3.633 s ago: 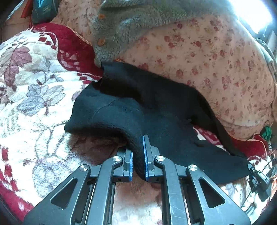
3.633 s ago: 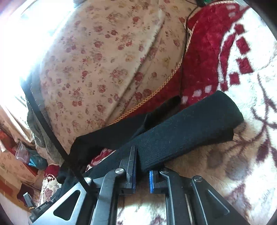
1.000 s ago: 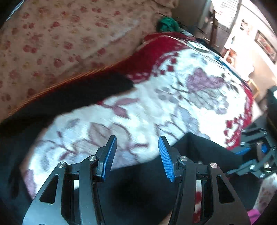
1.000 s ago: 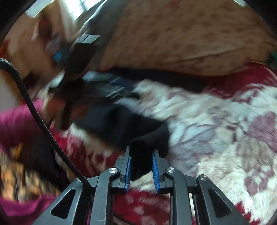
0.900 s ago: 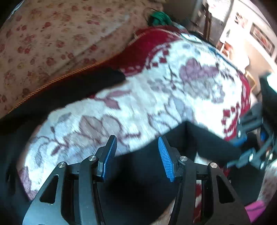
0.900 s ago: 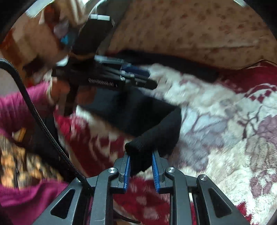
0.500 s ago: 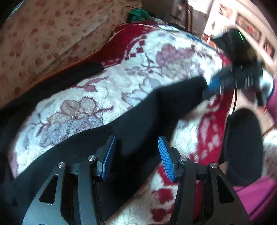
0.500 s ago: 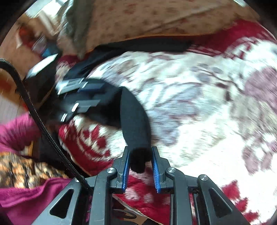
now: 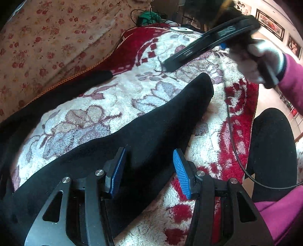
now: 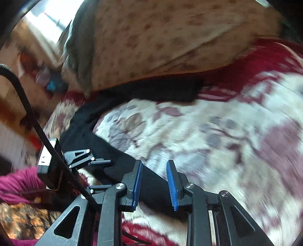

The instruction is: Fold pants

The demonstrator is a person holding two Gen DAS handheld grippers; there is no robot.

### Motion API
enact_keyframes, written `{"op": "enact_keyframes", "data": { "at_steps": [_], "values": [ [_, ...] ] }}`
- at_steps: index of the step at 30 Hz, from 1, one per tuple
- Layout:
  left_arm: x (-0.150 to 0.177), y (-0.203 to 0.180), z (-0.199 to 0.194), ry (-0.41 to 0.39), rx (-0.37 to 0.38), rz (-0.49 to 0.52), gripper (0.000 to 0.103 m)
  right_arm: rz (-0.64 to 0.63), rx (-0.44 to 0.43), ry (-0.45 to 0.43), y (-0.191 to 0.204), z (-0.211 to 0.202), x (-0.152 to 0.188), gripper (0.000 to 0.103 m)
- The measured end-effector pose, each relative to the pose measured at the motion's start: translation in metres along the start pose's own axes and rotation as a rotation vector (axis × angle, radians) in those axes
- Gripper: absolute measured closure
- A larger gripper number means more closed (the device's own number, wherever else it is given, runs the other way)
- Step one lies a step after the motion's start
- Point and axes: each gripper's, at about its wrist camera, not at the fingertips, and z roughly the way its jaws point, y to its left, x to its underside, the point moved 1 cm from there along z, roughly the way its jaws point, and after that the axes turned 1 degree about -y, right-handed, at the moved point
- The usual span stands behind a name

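Pants (image 9: 151, 123) laid out on the bed, both claws released
One leg is to be regrasped by the left claw (image 9: 147, 170) and right claw (image 10: 154, 181) for folding

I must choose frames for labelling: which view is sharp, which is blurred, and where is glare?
Left wrist view: mostly sharp on the black pants and left gripper; only the right gripper is smeared. Right wrist view: motion-blurred throughout, blanket streaked, glare from the window.
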Motion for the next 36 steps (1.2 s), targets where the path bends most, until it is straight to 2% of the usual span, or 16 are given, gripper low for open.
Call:
{"op": "enact_keyframes", "data": {
  "at_steps": [2, 6, 8, 14, 16, 19, 21, 22, 25, 28, 31, 33, 36],
  "values": [
    [0.000, 0.001, 0.000, 0.001, 0.007, 0.000, 0.053, -0.035, -0.029, 0.071, 0.005, 0.030, -0.010, 0.078],
    [-0.005, 0.008, -0.006, 0.008, 0.051, -0.011, 0.053, -0.095, -0.053, 0.161, 0.012, 0.061, -0.002, 0.078],
    [-0.011, 0.013, -0.012, 0.005, 0.038, 0.017, 0.053, -0.133, -0.037, 0.194, 0.017, 0.070, 0.008, 0.078],
    [-0.029, 0.033, -0.017, -0.013, -0.051, 0.083, 0.053, -0.213, 0.003, 0.211, 0.027, 0.075, 0.025, 0.078],
    [-0.032, 0.042, -0.014, -0.003, -0.054, 0.086, 0.053, -0.252, 0.032, 0.228, 0.032, 0.076, 0.025, 0.078],
    [-0.033, 0.055, 0.003, 0.053, -0.068, 0.102, 0.053, -0.308, 0.070, 0.242, 0.036, 0.079, 0.024, 0.078],
    [-0.031, 0.058, 0.012, 0.090, -0.077, 0.123, 0.053, -0.327, 0.110, 0.250, 0.035, 0.083, 0.019, 0.073],
    [-0.029, 0.058, 0.018, 0.118, -0.066, 0.135, 0.053, -0.335, 0.122, 0.265, 0.034, 0.086, 0.018, 0.068],
    [-0.023, 0.057, 0.021, 0.101, -0.059, 0.153, 0.053, -0.370, 0.110, 0.292, 0.037, 0.090, 0.019, 0.067],
    [-0.022, 0.055, 0.021, 0.089, -0.061, 0.156, 0.054, -0.371, 0.108, 0.261, 0.036, 0.092, 0.023, 0.071],
    [-0.022, 0.052, 0.020, 0.079, -0.057, 0.167, 0.065, -0.408, 0.144, 0.237, 0.041, 0.086, 0.028, 0.078],
    [-0.025, 0.049, 0.018, 0.076, -0.052, 0.192, 0.087, -0.481, 0.189, 0.255, 0.055, 0.086, 0.030, 0.092],
    [-0.030, 0.045, 0.016, 0.060, -0.082, 0.222, 0.089, -0.646, 0.291, 0.291, 0.076, 0.089, 0.032, 0.095]
  ]
}}
